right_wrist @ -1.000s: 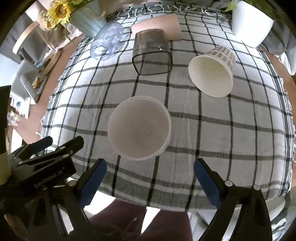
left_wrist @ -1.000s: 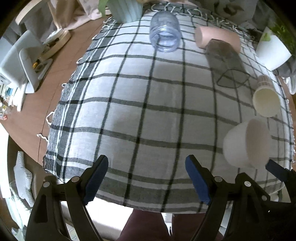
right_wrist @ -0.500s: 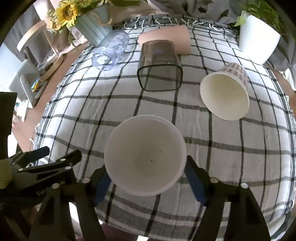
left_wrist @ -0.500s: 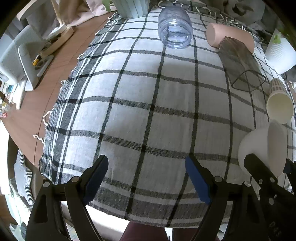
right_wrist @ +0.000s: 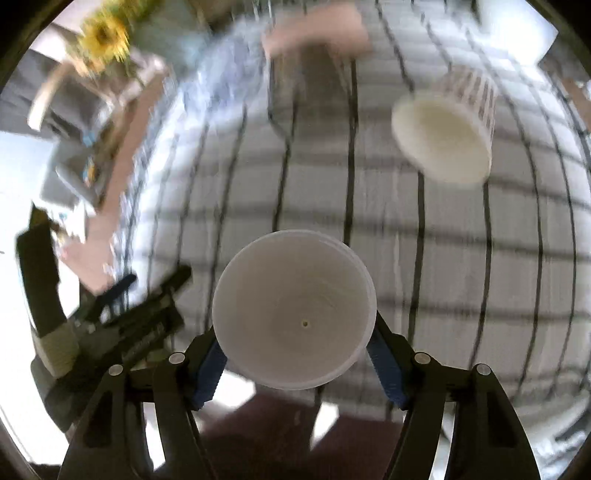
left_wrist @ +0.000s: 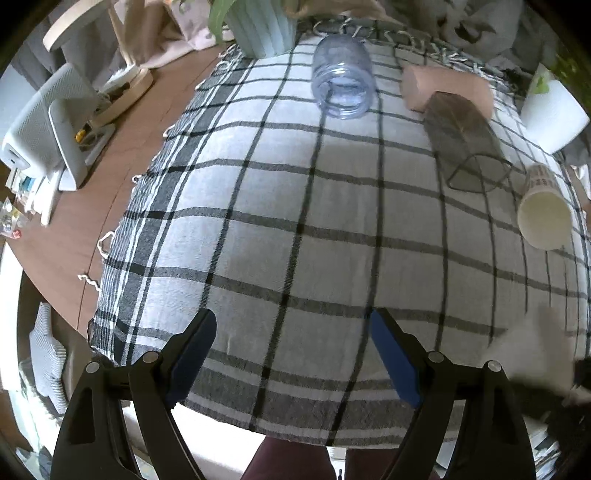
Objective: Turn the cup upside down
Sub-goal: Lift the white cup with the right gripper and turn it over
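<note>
My right gripper (right_wrist: pixel 295 363) is shut on a white plastic cup (right_wrist: pixel 295 314), its open mouth facing the camera, held above the near edge of the checked tablecloth (right_wrist: pixel 424 229). The same cup shows as a white blur at the lower right of the left wrist view (left_wrist: pixel 535 347). My left gripper (left_wrist: pixel 291 358) is open and empty over the near edge of the cloth (left_wrist: pixel 295 221).
Lying on the cloth: a clear bluish jar (left_wrist: pixel 341 83), a pink cup (left_wrist: pixel 447 90), a dark smoky glass (left_wrist: pixel 465 140) and a paper cup (left_wrist: pixel 543 214). A white plant pot (left_wrist: pixel 554 114) stands far right, a pale green vase (left_wrist: pixel 264 27) at the back.
My right gripper closed around the white cup and lifted it off the cloth; the right view is blurred from motion. My left gripper stayed open and drew back a little.
</note>
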Demonstrator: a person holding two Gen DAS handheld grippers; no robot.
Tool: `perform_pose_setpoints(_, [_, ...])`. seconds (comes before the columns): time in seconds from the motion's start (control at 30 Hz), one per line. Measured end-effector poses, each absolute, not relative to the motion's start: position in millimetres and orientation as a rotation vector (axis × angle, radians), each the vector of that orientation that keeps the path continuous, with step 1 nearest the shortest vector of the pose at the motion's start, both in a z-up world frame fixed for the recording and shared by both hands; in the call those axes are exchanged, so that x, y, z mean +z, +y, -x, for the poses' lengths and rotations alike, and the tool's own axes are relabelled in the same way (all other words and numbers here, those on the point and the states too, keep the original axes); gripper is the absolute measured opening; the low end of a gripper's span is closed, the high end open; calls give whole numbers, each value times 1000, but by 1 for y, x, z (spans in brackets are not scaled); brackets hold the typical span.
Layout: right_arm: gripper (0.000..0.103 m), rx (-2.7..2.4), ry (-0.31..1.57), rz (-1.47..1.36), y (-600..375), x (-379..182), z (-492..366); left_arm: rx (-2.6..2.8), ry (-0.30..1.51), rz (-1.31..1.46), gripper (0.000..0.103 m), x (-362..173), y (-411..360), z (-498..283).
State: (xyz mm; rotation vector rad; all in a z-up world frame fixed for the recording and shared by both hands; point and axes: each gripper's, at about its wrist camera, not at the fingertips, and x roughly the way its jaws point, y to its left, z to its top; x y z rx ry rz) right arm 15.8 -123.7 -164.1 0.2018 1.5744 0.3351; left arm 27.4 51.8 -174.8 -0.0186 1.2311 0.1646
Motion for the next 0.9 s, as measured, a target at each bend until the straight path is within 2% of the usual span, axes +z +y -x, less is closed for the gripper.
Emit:
perform_pose_setpoints(0.1, [70,360,1769,-200,-118,-179,-10,158,1222,6,86,-174,45,-23])
perform_pose_setpoints(0.27, [70,373,1888,-62,-100,-194,-6,147,1235,22,86,-178,48,-22])
perform_pose_setpoints(0.9, [69,297,1687,19,-80,-195,-15,202,1212,32,86,-175,73,-25])
